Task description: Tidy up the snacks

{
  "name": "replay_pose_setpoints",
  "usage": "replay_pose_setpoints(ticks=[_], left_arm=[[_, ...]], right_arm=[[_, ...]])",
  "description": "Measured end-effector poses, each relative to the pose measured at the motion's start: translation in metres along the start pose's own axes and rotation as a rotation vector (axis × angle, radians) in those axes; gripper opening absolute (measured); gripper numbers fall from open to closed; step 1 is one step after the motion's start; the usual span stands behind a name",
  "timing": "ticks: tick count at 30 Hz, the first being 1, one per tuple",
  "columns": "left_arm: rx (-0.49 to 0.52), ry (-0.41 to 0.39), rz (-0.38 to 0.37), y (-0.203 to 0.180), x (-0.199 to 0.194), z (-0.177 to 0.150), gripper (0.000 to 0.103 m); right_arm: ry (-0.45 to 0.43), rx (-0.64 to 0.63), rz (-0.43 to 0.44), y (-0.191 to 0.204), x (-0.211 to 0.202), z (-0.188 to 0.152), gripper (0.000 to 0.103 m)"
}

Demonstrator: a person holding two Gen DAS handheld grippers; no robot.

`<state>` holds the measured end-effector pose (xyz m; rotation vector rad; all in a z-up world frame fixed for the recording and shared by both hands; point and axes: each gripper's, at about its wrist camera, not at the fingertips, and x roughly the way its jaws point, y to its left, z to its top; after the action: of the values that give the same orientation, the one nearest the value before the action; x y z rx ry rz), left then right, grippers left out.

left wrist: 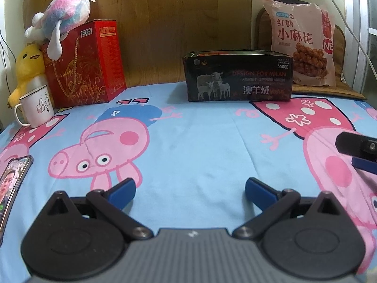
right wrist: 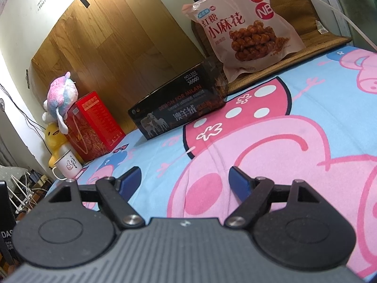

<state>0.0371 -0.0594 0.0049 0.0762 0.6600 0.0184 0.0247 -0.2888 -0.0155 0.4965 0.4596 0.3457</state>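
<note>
My left claw (left wrist: 190, 189): spread wide, nothing between its blue pads, hanging over the cartoon-pig sheet.
My right claw (right wrist: 184, 181): also spread wide and empty, over the big pink pig print; its tip shows at the right edge of my left view.
Sheet (left wrist: 200, 146): light blue with pink pig figures, covering the surface under both my claws; whether that is a bed or a tabletop I cannot tell.
Black box (left wrist: 238, 76): ahead of my left claw, well apart from it, standing on the sheet near the wooden panel, its top open; printed with sheep and "DESIGN FOR MILAN". Something reddish shows over its rim, too little to name.
Snack bag (left wrist: 300, 40): pink bag picturing fried dough twists, upright behind and to the right of the black box, on a woven mat (left wrist: 339, 87).
Red gift box (left wrist: 94, 61): far left, upright, with a gold cord handle.
Plush toys: a pink-and-blue one (left wrist: 66, 9) lying on the red box, a yellow duck (left wrist: 29, 67) beside it.
Mug (left wrist: 37, 108): white, thumbs-up drawing, in front of the duck.
Phone (left wrist: 11, 184): at the left edge, screen lit.
</note>
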Motion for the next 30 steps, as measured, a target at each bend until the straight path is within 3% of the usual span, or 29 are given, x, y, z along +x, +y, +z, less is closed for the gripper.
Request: replay_pose_setpoints(ticks=[19, 30], left_arm=[[-0.006, 0.039, -0.044, 0.004, -0.017, -0.003, 0.103], [0.005, -0.062, 0.001, 0.008, -0.055, 0.013, 0.103]], right_arm=[[-0.026, -0.03, -0.015, 0.018, -0.02, 0.006, 0.084], [-0.084, -0.122, 0.069, 0.062, -0.054, 0.021, 0.086]])
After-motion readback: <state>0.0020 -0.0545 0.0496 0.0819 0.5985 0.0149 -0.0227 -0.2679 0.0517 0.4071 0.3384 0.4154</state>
